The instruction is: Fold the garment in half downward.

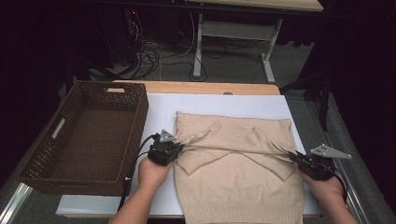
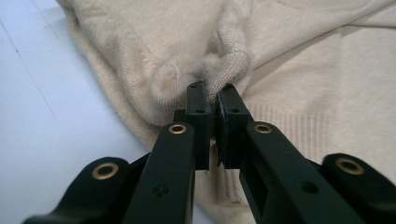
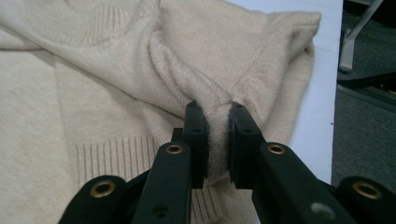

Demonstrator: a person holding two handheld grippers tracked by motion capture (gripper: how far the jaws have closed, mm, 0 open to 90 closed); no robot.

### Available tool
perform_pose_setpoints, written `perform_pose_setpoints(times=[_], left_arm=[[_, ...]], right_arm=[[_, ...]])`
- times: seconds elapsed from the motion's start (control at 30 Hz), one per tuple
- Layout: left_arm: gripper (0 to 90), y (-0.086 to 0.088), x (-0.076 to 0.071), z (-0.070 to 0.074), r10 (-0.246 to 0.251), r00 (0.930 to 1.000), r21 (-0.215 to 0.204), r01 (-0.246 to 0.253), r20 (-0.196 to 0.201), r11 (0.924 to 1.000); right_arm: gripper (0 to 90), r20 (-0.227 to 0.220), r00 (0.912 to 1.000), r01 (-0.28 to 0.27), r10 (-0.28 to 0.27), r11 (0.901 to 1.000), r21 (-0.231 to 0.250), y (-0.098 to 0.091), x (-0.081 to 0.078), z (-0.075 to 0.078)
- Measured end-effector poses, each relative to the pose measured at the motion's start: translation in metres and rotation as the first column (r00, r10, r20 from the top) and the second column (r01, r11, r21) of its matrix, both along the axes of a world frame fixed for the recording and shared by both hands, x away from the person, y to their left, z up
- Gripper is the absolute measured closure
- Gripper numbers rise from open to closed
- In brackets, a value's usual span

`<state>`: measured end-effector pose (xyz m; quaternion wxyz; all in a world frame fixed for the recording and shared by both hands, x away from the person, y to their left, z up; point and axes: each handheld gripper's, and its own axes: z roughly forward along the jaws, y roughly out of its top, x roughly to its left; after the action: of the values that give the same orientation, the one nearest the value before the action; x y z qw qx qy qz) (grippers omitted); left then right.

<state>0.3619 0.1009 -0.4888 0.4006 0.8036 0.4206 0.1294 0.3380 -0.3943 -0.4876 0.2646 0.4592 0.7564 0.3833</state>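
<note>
Beige knit pinched at both side edges, ready for a fold.

Left tongs (image 1: 174, 148) and right tongs (image 1: 295, 157) are each clamped on a bunched fold of the sweater (image 1: 236, 163), likely to lift both sides together; it lies flat between them, sleeves crossed over its chest, ribbed hem nearest. Beyond the left tongs sits a wicker basket (image 1: 60, 140).

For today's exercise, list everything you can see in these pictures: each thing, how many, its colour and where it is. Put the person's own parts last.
Sweater: one, beige, spread on the white sheet, sleeves folded across.
Basket: one, dark brown wicker, left of the sweater.
White sheet: one, covering the table.
Table: one, light wood, its edge showing behind the sheet.
Cables: several, on the floor beyond.
Left gripper: black, jaws shut on the sweater's left edge.
Right gripper: black, jaws shut on its right edge.
</note>
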Motion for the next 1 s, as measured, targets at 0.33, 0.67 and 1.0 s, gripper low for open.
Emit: perform_pose_setpoints(times=[0.33,0.67,1.0], left_arm=[[81.9,0.003,-0.031,0.010,-0.039,0.9991,-0.031,0.039,0.017,0.9987],[81.8,0.004,-0.070,0.000,-0.078,0.9969,-0.050,0.078,-0.002,0.9957],[81.8,0.011,-0.096,-0.003,-0.111,0.9937,-0.063,0.110,-0.016,0.9919]], right_arm=[[80.6,0.032,0.9995,0.001,-0.001,1.0000,0.008,-0.010,-0.022,0.008],[80.9,0.036,0.9992,0.014,-0.016,0.9986,0.051,-0.015,-0.060,-0.001],[81.1,0.029,0.9995,0.013,-0.015,0.9988,0.048,-0.021,-0.093,-0.007]])
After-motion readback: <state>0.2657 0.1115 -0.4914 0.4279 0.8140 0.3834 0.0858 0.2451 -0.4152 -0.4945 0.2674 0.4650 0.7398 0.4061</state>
